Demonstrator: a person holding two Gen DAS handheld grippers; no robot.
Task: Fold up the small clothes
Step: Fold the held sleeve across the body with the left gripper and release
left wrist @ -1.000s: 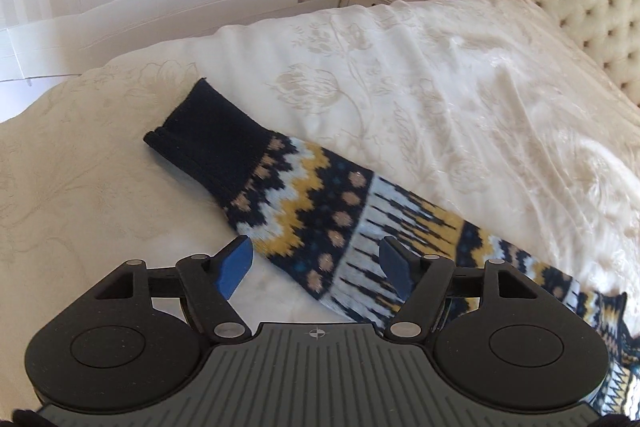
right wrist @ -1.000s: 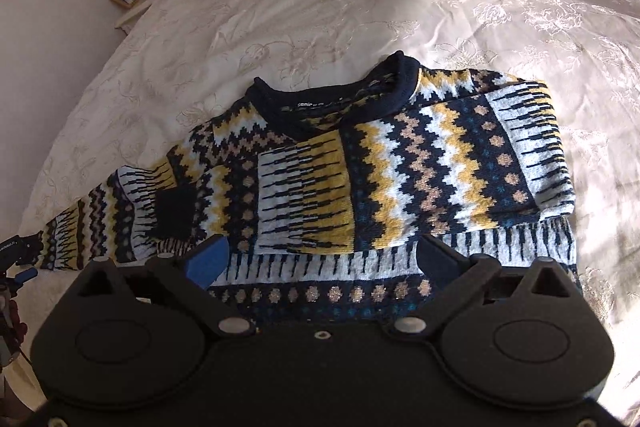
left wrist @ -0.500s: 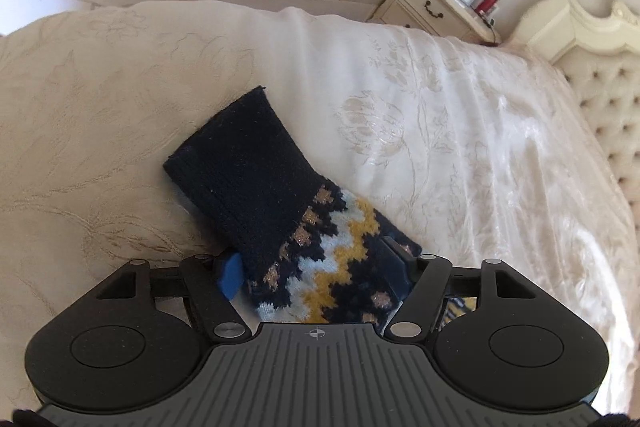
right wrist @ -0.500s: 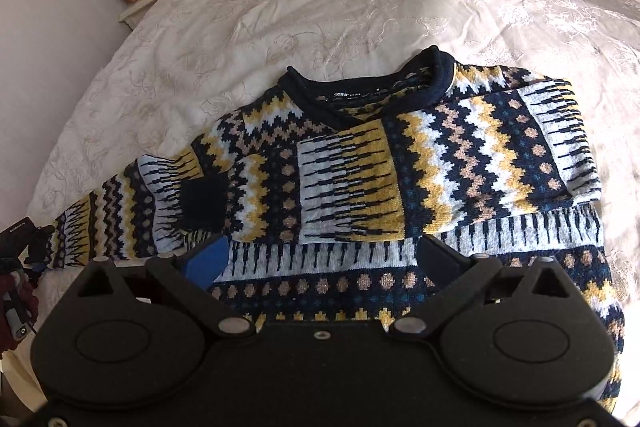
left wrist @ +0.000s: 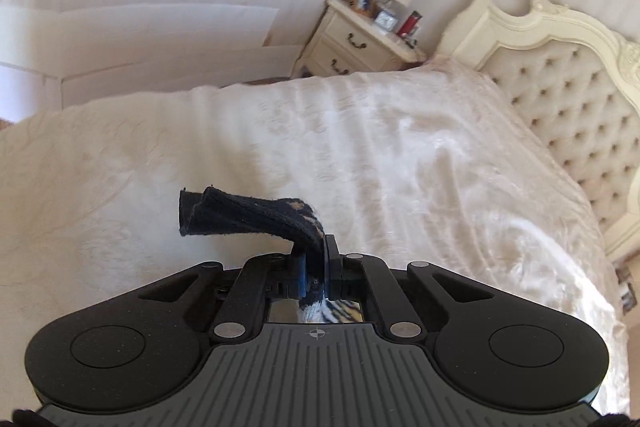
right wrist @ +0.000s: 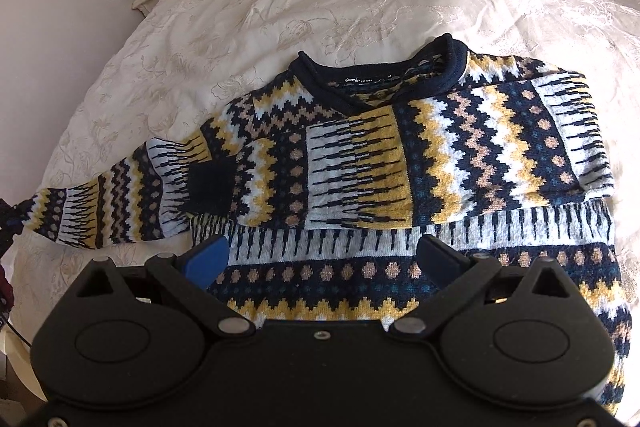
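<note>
left gripper (left wrist: 316, 267): clamped on the navy cuff (left wrist: 240, 215) of the outstretched sleeve (right wrist: 116, 207), cuff end lifted off the bedspread (left wrist: 400, 155); probably so the sleeve can swing across the body.
right gripper (right wrist: 324, 259): jaws wide, nothing held, hovering over the hem.
sweater (right wrist: 400, 163): flat on the bed, neck away; other sleeve already folded across the chest.
hidden: lower hem sits behind the gripper body; left view blurred, sleeve behind the fingers unseen.
</note>
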